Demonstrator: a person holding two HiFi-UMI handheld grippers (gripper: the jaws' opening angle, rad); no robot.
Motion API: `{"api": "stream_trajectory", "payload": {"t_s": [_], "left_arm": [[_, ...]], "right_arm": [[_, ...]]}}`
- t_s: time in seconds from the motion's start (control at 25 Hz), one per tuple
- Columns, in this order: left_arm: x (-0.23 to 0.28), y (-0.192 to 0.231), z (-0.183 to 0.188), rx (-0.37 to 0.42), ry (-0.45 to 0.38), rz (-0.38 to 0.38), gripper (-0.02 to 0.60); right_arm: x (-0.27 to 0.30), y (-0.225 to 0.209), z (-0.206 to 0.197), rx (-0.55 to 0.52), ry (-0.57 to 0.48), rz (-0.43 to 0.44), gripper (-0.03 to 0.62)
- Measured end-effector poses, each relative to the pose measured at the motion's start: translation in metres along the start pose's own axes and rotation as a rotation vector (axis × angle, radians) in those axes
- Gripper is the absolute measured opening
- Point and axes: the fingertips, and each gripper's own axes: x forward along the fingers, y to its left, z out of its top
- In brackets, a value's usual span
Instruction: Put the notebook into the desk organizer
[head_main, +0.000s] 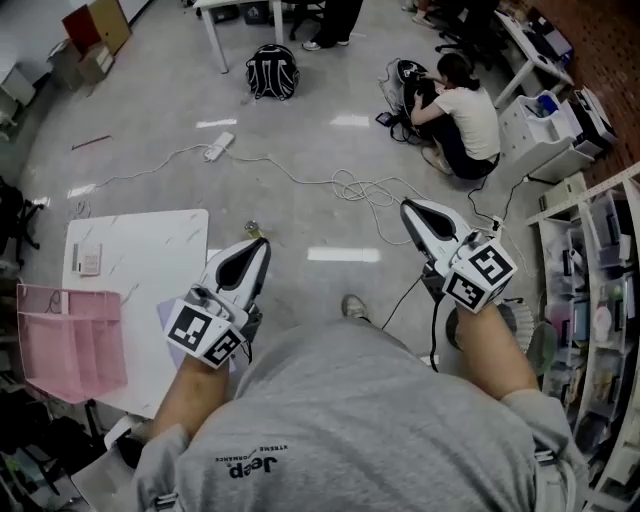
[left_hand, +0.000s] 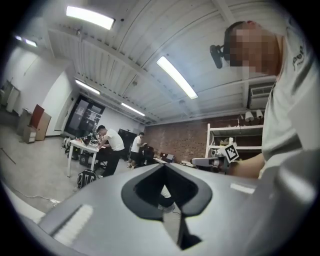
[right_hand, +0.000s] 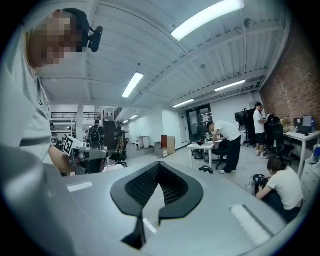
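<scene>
Left gripper (head_main: 262, 242), right gripper (head_main: 405, 205): jaws shut, empty. Notebook (head_main: 163, 303) at bench (head_main: 150, 240) near edge, I reckon light, floppy; pinch spine. Desk organizer (head_main: 70, 340) left edge.

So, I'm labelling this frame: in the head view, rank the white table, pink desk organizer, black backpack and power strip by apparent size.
1. white table
2. pink desk organizer
3. black backpack
4. power strip
The black backpack and power strip lie farther away, so real sizes may differ.
</scene>
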Motion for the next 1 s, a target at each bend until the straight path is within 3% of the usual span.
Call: {"api": "stream_trajectory", "payload": {"t_s": [0.2,0.36,0.68,0.72,0.8,0.88,1.0], "left_arm": [[0.040,0.006,-0.013,0.002,-0.009,0.151,0.055],[0.067,0.008,-0.018,-0.011,-0.020,0.225,0.055],[0.068,0.015,-0.014,0.034,-0.011,0.237,0.055],[0.066,0.016,-0.011,0.036,-0.015,0.231,0.055],[0.062,0.015,-0.006,0.043,-0.025,0.221,0.054],[0.059,0.016,-0.002,0.042,-0.036,0.218,0.055],[0.056,0.013,0.001,0.032,-0.048,0.217,0.055]], "right_arm": [[0.024,-0.053,0.000,-0.011,0.011,0.147,0.002],[0.043,-0.082,0.005,-0.045,0.023,0.231,0.002],[0.062,-0.081,0.013,-0.016,-0.029,0.260,0.002],[0.060,-0.078,0.015,-0.001,-0.039,0.262,0.062],[0.056,-0.073,0.019,0.002,-0.050,0.265,0.258],[0.053,-0.071,0.022,-0.022,-0.055,0.253,0.356],[0.051,-0.069,0.029,-0.050,-0.062,0.242,0.427]]}}
